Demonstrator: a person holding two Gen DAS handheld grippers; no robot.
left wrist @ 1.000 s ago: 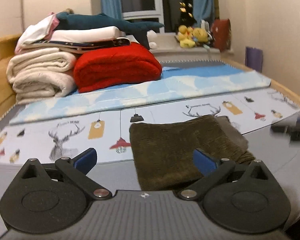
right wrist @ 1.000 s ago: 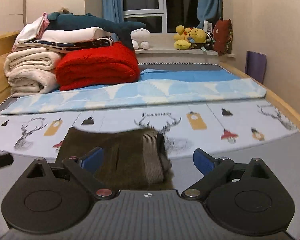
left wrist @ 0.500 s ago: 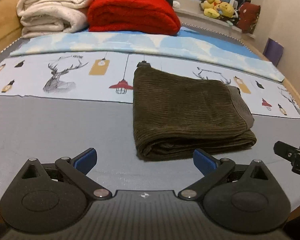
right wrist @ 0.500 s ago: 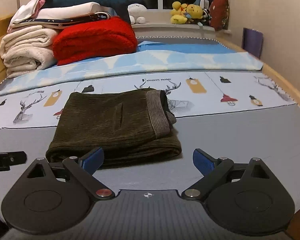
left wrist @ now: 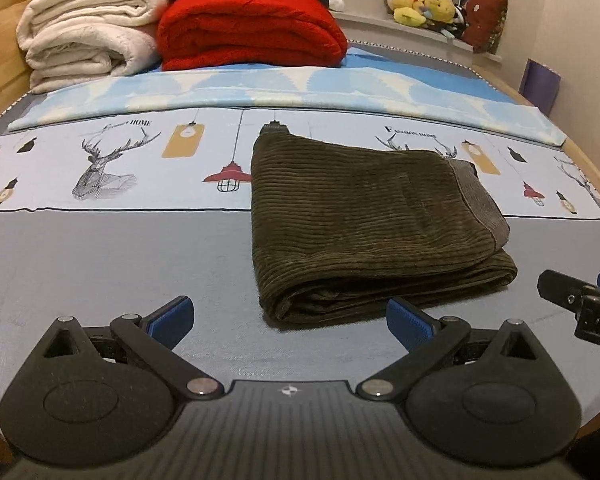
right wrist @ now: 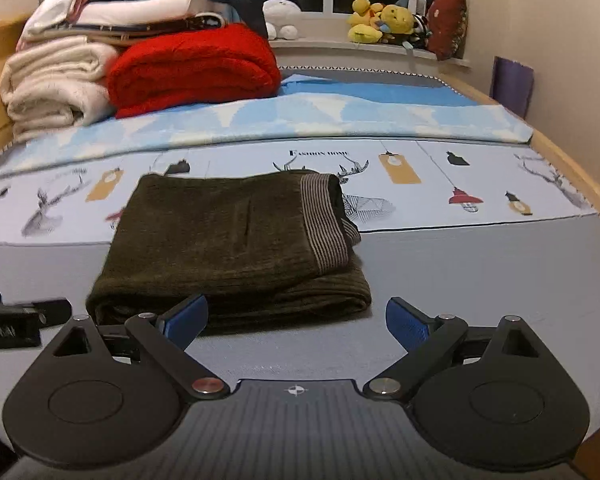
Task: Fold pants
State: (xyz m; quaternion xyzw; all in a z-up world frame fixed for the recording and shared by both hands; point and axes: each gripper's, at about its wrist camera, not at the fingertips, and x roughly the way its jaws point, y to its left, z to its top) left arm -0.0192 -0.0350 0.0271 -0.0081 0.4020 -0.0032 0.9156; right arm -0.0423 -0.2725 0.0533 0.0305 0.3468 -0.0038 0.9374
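On the bed (left wrist: 100, 264) the pants (left wrist: 364, 220) lie folded into a compact stack, waistband on top, both left tongs (left wrist: 288, 318) and right tongs (right wrist: 296, 318) spread, empty, just short of them; folding looks finished.

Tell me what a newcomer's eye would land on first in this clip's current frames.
First, the dark olive pants, folded into a neat block on the grey part of the bed, straight ahead of both open grippers, the left and the right, whose jaws hold nothing. Next, the bright red blanket at the far end beside a stack of cream blankets, with yellow plush toys on the windowsill.
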